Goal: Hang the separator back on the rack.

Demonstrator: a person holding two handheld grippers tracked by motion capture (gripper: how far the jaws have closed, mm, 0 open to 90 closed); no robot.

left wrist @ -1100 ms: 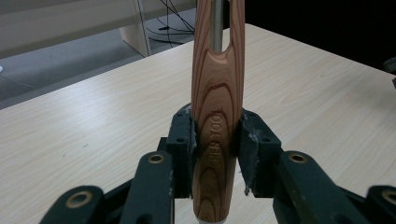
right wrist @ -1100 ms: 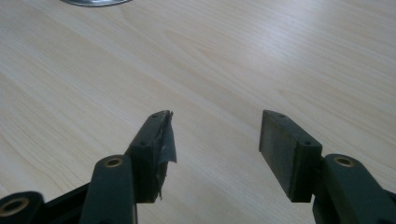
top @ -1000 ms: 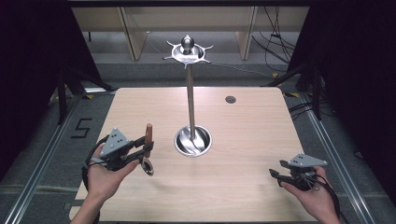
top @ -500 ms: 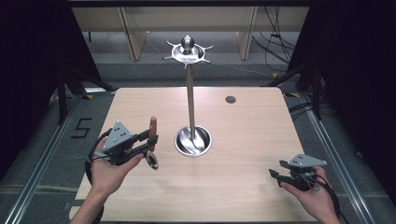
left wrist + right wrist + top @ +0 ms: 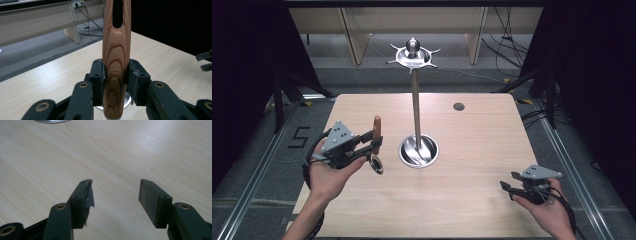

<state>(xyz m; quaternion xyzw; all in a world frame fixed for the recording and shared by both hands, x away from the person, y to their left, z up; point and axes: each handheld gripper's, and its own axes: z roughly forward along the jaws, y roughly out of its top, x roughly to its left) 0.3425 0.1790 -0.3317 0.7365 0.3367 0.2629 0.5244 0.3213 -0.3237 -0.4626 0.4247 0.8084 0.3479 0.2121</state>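
The wooden-handled utensil stands upright above the table's left side; its round steel end hangs lowest.

The left gripper has been raised off the table, with the wooden-handled utensil clamped between its jaws carried up with it. The handle, previously leaning, is now stood nearly upright above the jaws. The metal ring end, earlier close to the tabletop, is now hung clear below the jaws.
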